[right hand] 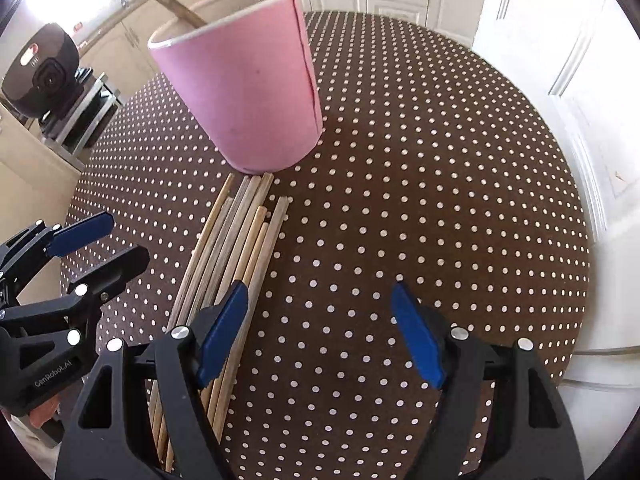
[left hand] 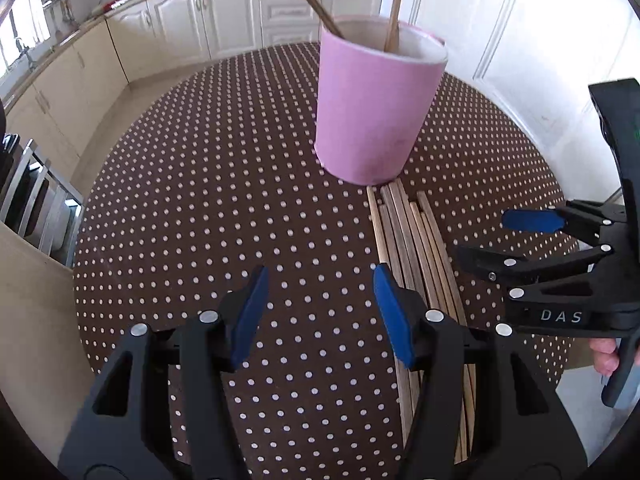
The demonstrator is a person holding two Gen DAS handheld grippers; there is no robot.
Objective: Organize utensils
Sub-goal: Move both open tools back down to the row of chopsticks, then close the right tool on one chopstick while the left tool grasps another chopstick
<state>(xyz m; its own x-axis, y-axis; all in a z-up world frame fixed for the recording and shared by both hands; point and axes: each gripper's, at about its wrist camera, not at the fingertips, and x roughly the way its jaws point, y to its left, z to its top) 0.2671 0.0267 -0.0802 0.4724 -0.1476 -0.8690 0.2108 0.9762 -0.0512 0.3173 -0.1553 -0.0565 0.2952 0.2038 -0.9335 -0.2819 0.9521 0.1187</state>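
Note:
A pink cup stands on the round brown polka-dot table with two wooden chopsticks leaning in it. Several more chopsticks lie side by side on the cloth, their far ends just short of the cup's base. My left gripper hovers open at the pile's left edge, its right finger over the outermost sticks. My right gripper hovers open at the pile's right edge. Neither holds anything.
Cream kitchen cabinets run along the back and left. A rack with trays stands off the table's left side, and a dark rounded appliance sits near it. White panelled doors are on the right.

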